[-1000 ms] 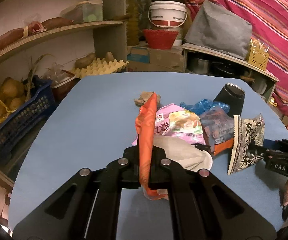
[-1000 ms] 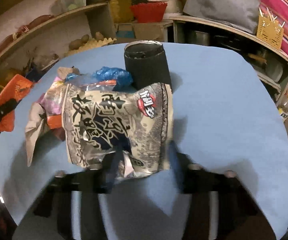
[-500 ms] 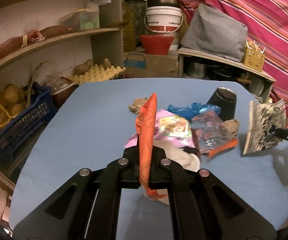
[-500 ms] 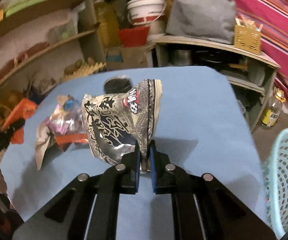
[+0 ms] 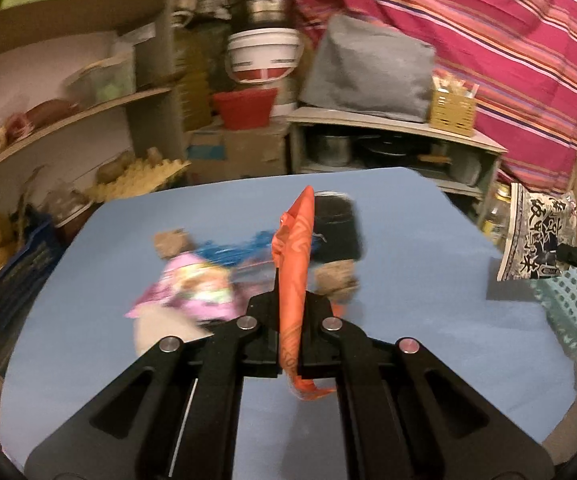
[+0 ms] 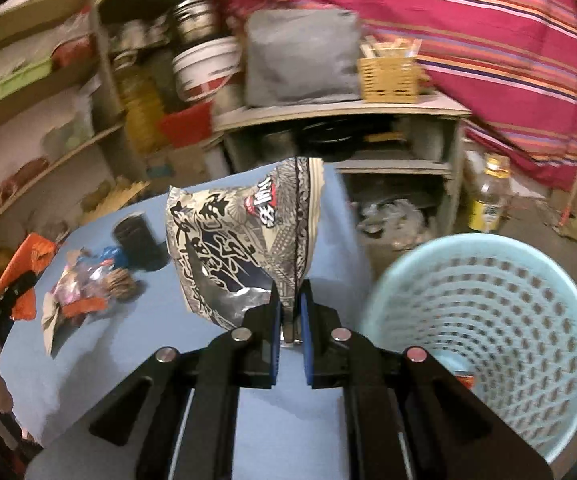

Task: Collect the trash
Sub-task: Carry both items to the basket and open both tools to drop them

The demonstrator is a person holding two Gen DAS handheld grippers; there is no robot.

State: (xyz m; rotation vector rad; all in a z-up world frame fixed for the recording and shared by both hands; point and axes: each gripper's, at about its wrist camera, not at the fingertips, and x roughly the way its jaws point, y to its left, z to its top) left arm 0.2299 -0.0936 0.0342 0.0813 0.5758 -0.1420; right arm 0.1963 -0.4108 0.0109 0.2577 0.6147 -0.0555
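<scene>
Two wrappers airborne now, both carried off the blue table (image 6: 328, 420) toward the pale-blue perforated plastic wastebasket (image 6: 484, 344) beside its edge. Basket has come into right-wrist view; means drop step is next, I'd judge. Inside it: one small red-and-white scrap near the bottom, otherwise unclear. Right gripper (image 6: 289, 316) clamped narrow on black-and-white printed foil snack bag (image 6: 244, 248), just left of basket. Left gripper (image 5: 291, 320) pinched tight on orange plastic wrapper (image 5: 294, 264), farther from basket. Remaining litter pile (image 6: 88, 284) on table, well apart from basket.

Glossy foil snack bag (image 6: 244, 248) — perforated plastic basket (image 6: 484, 320)
</scene>
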